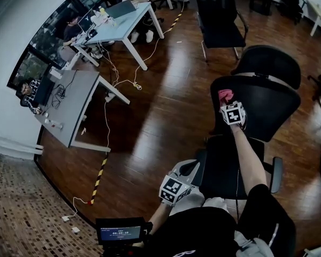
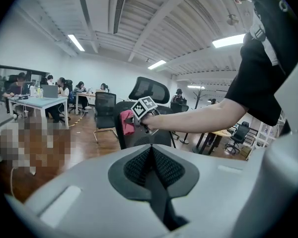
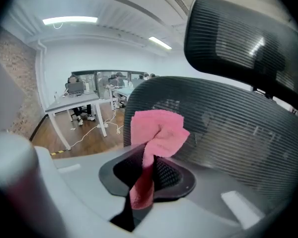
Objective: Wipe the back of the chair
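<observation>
Head view: chair back [image 1: 270, 103] upright at frame right. Pink cloth [image 1: 225, 95] at its upper left edge, probably touching the mesh, gripped between jaws of right gripper [image 1: 229, 105]. Left gripper [image 2: 151, 160] held low near the seat [image 1: 230, 165], jaws clenched, nothing between. Wooden floor [image 1: 160, 106] beneath; grey worktop [image 1: 75, 98] well apart, left.
</observation>
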A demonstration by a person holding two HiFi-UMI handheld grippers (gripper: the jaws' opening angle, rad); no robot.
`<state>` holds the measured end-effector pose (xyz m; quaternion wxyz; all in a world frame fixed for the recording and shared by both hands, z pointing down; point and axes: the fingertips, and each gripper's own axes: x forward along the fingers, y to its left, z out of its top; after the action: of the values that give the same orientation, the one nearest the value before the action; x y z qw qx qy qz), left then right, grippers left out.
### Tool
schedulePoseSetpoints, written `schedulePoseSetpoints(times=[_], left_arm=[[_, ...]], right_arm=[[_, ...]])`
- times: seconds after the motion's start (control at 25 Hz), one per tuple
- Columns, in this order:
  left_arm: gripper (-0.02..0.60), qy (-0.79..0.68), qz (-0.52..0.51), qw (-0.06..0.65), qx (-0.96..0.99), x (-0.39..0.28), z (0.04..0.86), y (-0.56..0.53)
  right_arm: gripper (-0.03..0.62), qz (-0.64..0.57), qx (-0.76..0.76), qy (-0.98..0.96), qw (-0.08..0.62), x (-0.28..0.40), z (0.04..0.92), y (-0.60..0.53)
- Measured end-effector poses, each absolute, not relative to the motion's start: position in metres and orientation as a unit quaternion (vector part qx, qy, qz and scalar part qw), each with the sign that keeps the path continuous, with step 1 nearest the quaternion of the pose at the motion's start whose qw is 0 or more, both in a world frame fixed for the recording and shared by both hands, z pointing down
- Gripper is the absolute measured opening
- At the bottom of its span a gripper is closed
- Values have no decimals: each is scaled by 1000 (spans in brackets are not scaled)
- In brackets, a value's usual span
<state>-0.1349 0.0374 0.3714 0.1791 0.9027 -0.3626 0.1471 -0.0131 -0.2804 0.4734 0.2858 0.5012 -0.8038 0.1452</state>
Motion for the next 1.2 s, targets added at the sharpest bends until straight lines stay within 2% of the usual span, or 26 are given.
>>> schedulePoseSetpoints(times=[0.2, 0.4, 0.84, 1.2], left_arm=[[-6, -361, 151, 179, 903, -128, 368, 41], [-6, -364, 156, 180, 900, -126, 371, 41], [-6, -356, 169, 179, 901, -98, 374, 42], [-6, -331, 182, 185, 907, -55, 376, 47]], right_arm=[[41, 145, 448, -834, 287, -36, 478, -275], [42, 149, 446, -836, 283, -29, 484, -277], [44, 166, 454, -832, 272, 22, 490, -267], [48, 181, 478, -818, 262, 94, 497, -256]])
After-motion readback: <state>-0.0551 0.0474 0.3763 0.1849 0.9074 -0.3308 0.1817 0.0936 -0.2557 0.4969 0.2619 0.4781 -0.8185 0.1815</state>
